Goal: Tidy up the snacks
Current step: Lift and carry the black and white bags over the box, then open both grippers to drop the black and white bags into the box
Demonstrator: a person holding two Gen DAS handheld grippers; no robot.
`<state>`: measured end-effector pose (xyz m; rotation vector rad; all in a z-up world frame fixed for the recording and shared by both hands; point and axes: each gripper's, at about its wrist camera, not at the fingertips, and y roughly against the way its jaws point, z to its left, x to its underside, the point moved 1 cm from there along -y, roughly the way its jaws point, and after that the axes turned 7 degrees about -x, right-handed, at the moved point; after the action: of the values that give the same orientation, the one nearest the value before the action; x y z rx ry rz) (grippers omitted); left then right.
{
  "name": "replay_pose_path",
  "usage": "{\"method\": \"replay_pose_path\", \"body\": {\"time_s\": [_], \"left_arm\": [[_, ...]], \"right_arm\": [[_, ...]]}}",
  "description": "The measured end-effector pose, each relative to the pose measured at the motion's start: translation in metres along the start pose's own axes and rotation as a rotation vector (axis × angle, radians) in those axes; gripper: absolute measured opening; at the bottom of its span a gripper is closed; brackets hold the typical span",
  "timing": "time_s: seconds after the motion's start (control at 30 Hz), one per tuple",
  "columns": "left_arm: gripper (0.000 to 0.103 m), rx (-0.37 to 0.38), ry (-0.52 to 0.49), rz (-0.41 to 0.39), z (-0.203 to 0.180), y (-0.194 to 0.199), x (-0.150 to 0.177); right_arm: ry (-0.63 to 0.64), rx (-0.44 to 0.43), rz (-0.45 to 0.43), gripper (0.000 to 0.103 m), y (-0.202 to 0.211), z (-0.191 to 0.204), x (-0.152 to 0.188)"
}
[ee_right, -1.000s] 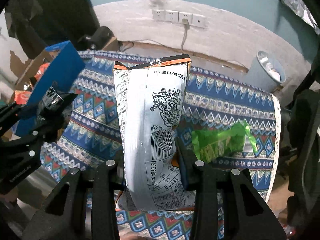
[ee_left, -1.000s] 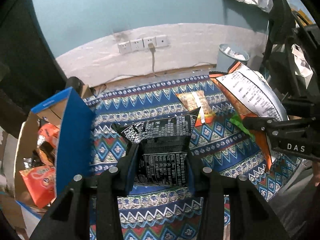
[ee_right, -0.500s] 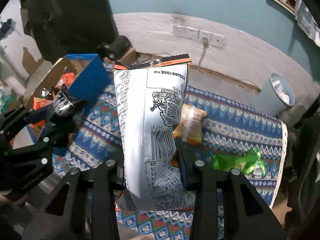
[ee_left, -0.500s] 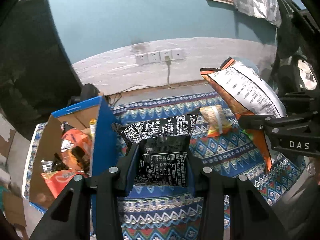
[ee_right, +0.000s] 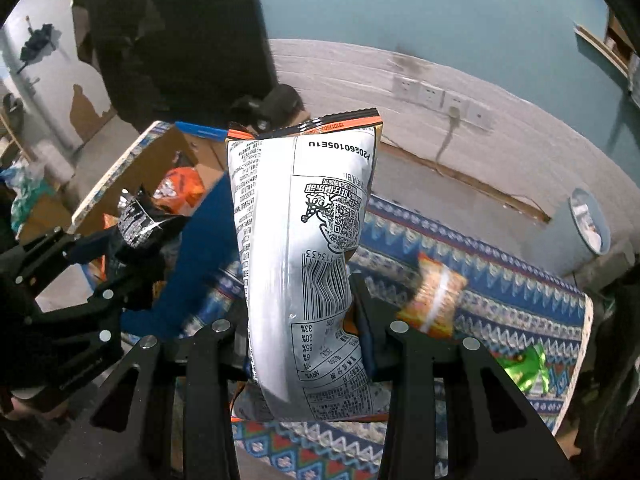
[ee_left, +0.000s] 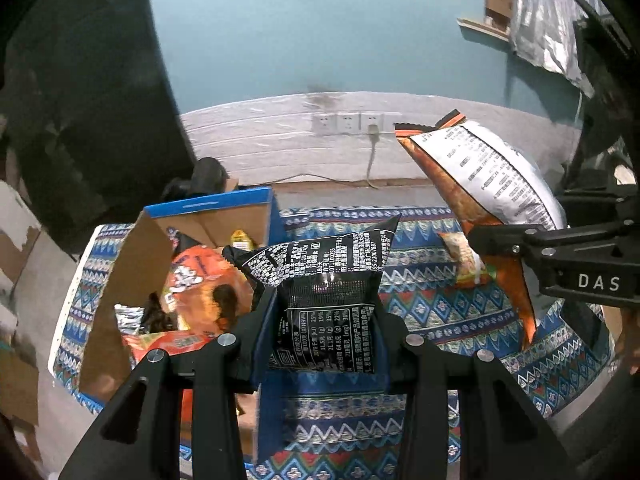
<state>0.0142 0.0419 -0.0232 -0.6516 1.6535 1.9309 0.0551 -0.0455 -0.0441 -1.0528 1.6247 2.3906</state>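
Both packets are mid-carry toward the cardboard box (ee_left: 128, 280): the left gripper (ee_left: 324, 320) is clamped on a black snack bag (ee_left: 324, 280) just right of the box opening, the right gripper (ee_right: 304, 320) is clamped on a silver-and-orange bag (ee_right: 304, 240), and next, by judgement, each needs lowering in and release.

A row of wall sockets (ee_left: 349, 123) sits above the patterned cloth (ee_left: 436, 312); a grey bin (ee_right: 582, 232) stands beside.
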Motion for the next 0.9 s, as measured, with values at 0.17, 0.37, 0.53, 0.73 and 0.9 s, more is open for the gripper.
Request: {"method": "replay_pose_path", "body": {"time_s": [0.17,0.37,0.53,0.73,0.9], "left_arm": [[0.042,-0.009,0.053,0.005,0.026,0.000,0.000],[0.042,-0.037,0.125,0.013,0.066,-0.002,0.001],[0.042,-0.065,0.187,0.019,0.100,-0.004,0.004],[0.042,-0.096,0.245,0.038,0.133,-0.012,0.011],[0.042,-0.114,0.277,0.057,0.152,-0.019,0.017]], "right_arm": [[0.027,-0.031,0.013,0.037,-0.017,0.019,-0.016],[0.055,-0.069,0.032,0.037,-0.040,0.044,-0.036],[0.073,-0.090,0.051,0.037,-0.061,0.065,-0.052],[0.107,-0.111,0.077,0.037,-0.087,0.094,-0.067],[0.121,-0.131,0.098,0.037,-0.105,0.115,-0.075]]}}
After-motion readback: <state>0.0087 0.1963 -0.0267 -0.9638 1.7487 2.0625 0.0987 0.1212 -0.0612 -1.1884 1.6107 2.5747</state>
